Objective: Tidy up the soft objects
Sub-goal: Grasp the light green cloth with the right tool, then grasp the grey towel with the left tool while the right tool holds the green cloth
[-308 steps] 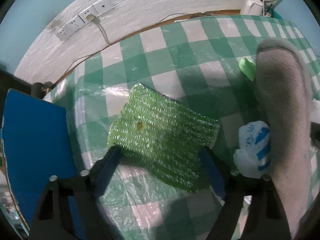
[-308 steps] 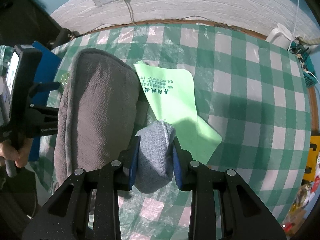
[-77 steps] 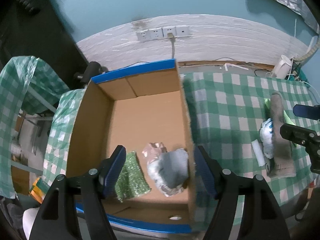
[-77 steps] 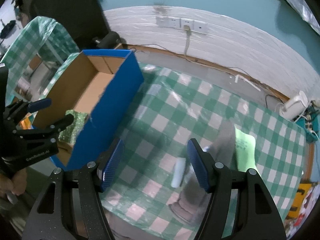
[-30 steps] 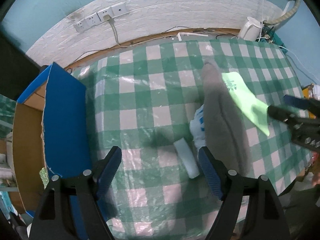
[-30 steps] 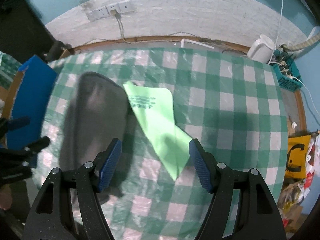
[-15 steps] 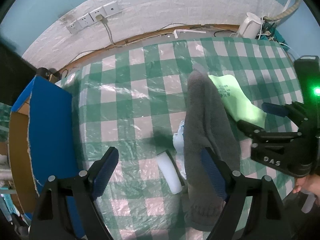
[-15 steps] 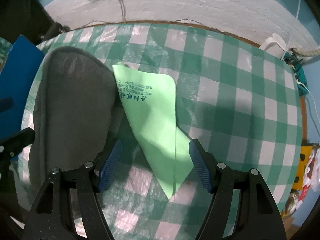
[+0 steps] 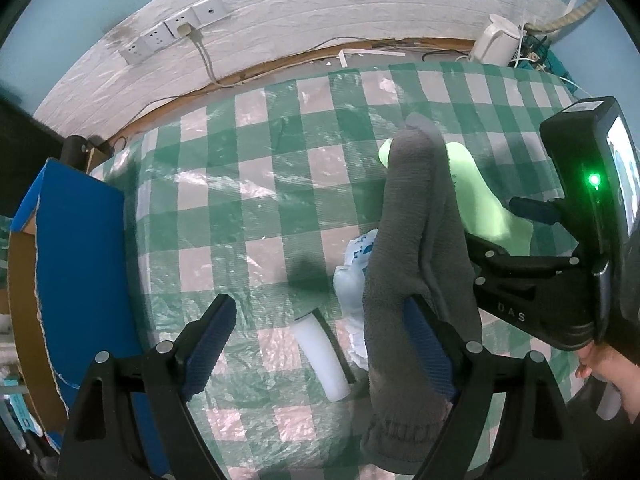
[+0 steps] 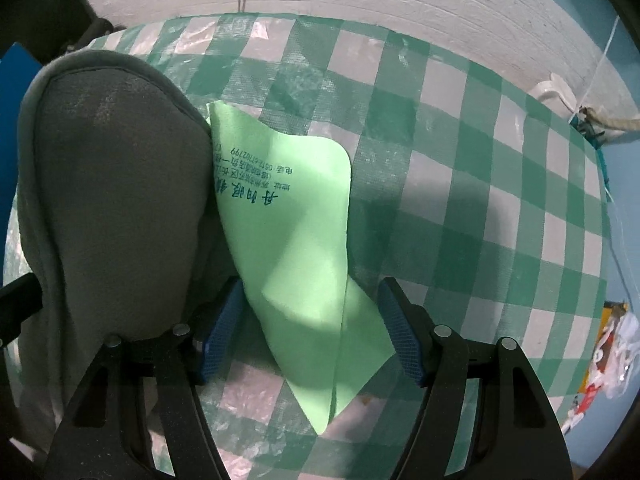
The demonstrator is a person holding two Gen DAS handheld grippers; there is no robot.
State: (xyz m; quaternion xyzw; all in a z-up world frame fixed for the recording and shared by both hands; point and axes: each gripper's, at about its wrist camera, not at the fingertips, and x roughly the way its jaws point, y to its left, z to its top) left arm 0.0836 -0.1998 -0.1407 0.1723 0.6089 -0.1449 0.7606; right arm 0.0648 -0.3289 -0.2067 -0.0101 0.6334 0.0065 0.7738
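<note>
Grey towel (image 9: 412,248), thick and fuzzy, lies folded lengthwise.

Wall: teal paint (image 9: 100,8) above, a band of white brick-pattern panel (image 9: 320,12) below.
Sockets: a white row (image 9: 176,28) on the panel, one plug with a cord hanging down.
Table: green and white checked cloth (image 9: 260,184) under clear plastic.
Corner: white kettle (image 9: 496,40) beside tangled cables.

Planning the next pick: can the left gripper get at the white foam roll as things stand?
Probably yes: the left gripper is open above the white foam roll, nothing covers it, though the grey towel crowds one finger.
</note>
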